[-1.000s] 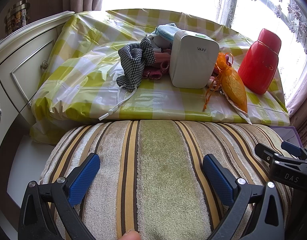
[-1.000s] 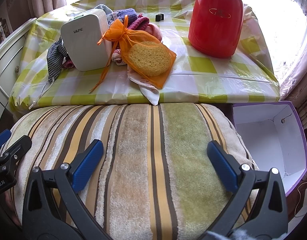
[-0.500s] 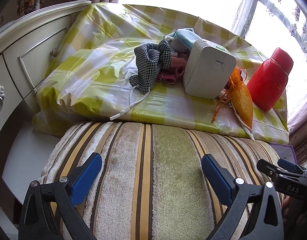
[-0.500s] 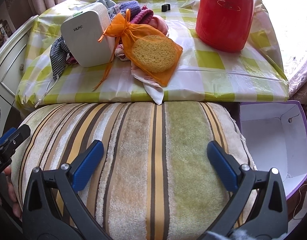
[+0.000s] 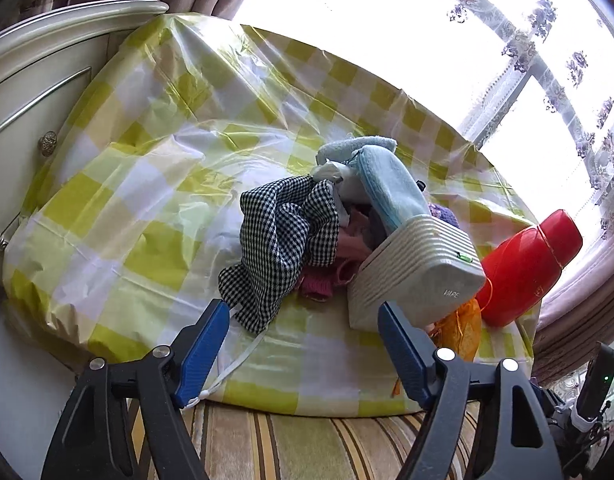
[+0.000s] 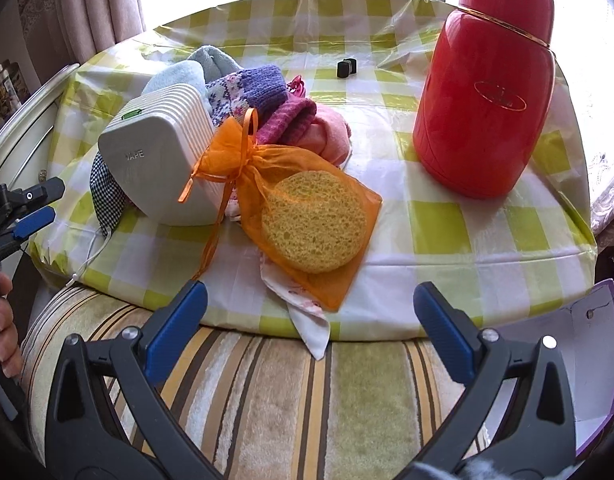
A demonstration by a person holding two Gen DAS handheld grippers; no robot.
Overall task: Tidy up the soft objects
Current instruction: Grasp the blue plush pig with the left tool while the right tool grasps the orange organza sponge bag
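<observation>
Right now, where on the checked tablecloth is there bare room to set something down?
Free: the wide stretch left of the gingham cloth, and between the sponge bag and red flask. Crowded: the pile around the white box.

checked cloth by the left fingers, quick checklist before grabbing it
1. Left gripper empty: ok, nothing sits between its fingers, which have just been closing.
2. Checked cloth in reach: ok, its lower corner hangs just past the left finger.
3. Cloth free to lift: not ok, it drapes against the sock pile and the white box stands beside it.
4. White cord clear: cannot tell, it trails from under the cloth and may be attached.
5. Right gripper out of the way: ok, open and empty, facing the orange bag.
6. Drop spot ready: cannot tell, only part of the purple box shows.
</observation>
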